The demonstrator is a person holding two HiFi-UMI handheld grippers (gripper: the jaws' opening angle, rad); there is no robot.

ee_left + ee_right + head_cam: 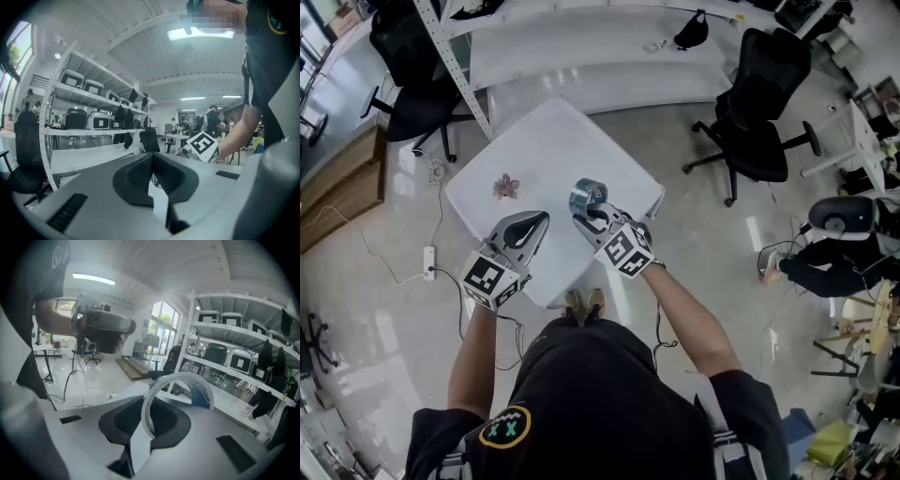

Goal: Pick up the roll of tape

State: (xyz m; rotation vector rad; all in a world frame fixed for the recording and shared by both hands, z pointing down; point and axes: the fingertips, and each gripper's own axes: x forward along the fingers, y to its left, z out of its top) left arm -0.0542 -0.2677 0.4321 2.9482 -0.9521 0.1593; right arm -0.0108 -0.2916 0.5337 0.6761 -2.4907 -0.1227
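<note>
The roll of tape (584, 194), a clear ring with a blue inner face, hangs above the white table (553, 141) near its right front. My right gripper (592, 212) is shut on its wall. In the right gripper view the tape ring (200, 388) stands upright between the dark pads (123, 420), lifted off the table. My left gripper (534, 221) hovers to the left over the table's front part, jaws shut and holding nothing. In the left gripper view its pads (139, 174) meet with nothing between them, and the right gripper's marker cube (202, 146) shows to the right.
A small pink flower-like thing (505, 186) lies on the table's left part. Black office chairs stand at the back left (414, 105) and to the right (755, 108). White shelving (591, 47) runs behind the table. A power strip (428, 263) lies on the floor to the left.
</note>
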